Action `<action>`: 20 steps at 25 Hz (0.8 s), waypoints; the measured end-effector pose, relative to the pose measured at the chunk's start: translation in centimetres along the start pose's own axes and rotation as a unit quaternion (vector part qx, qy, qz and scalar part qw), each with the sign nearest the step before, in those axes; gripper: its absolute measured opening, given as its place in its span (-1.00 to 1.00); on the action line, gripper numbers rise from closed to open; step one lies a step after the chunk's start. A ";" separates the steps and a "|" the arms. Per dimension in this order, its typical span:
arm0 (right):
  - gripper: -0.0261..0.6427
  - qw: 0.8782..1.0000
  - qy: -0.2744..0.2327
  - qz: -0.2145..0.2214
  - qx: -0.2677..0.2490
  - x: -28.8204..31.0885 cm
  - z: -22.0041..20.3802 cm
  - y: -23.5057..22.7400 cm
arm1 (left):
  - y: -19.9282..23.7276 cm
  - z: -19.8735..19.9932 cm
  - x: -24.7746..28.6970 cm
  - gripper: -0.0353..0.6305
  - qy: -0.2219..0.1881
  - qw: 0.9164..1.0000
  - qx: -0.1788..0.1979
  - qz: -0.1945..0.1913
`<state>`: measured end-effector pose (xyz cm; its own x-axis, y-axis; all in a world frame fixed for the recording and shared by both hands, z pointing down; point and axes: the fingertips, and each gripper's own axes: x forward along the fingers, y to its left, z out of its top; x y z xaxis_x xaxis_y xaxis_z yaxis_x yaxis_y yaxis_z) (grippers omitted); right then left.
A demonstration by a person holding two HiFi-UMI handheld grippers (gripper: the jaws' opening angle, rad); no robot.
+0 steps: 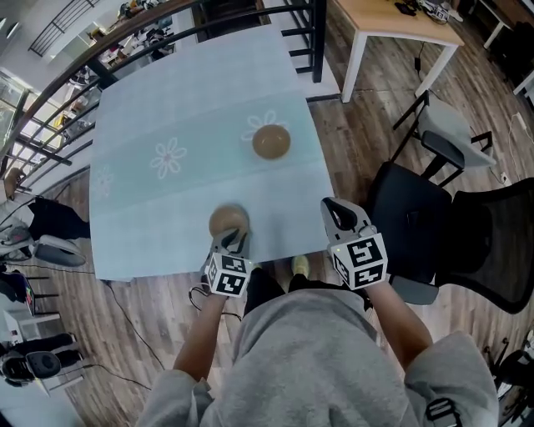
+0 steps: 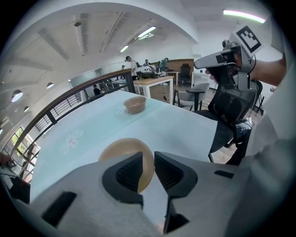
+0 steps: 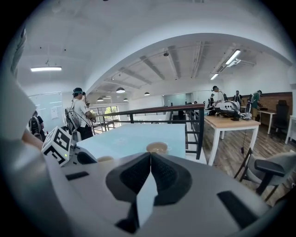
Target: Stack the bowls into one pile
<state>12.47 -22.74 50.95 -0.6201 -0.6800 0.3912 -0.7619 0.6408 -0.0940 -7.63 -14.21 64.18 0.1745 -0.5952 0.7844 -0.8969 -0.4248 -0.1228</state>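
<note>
Two tan bowls stand apart on the pale blue table (image 1: pixel 158 92). The near bowl (image 1: pixel 229 220) sits by the front edge, and the far bowl (image 1: pixel 271 141) rests on a white flower print. My left gripper (image 1: pixel 234 240) is at the near bowl's front rim. In the left gripper view that bowl (image 2: pixel 121 150) has its rim in the narrow gap between the parted jaws of the left gripper (image 2: pixel 149 159), and a sliver of table shows beside the rim. My right gripper (image 1: pixel 338 213) hangs off the table's right front corner, shut and empty. Its view shows the far bowl (image 3: pixel 157 147) ahead.
Black office chairs (image 1: pixel 434 217) stand close on the right. A dark railing (image 1: pixel 304 37) runs along the table's far and left sides. A wooden desk (image 1: pixel 392 21) is beyond it. People stand in the background (image 3: pixel 79 111).
</note>
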 end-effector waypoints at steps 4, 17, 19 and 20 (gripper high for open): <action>-0.84 1.000 0.001 0.013 -0.027 1.1 0.3 0.2 | 1.0 1.2 -1.0 -0.65 -0.040 0.998 -0.039 0.012; -0.84 0.988 0.014 0.077 -0.134 7.8 2.9 1.4 | 6.0 1.1 -7.3 -0.74 -0.102 0.980 -0.121 0.124; -0.84 0.986 0.014 0.085 -0.140 9.2 3.6 1.6 | 6.9 0.7 -7.9 -0.77 -0.102 0.976 -0.134 0.139; -0.84 0.985 0.017 0.089 -0.145 9.8 3.7 1.7 | 7.2 0.4 -8.2 -0.79 -0.101 0.974 -0.139 0.145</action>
<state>4.43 -29.63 51.26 -0.7286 -0.5393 0.4222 -0.5538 0.8266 0.1001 -15.35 -12.61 56.63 -0.0520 -0.7969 0.6019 -0.9910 -0.0334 -0.1298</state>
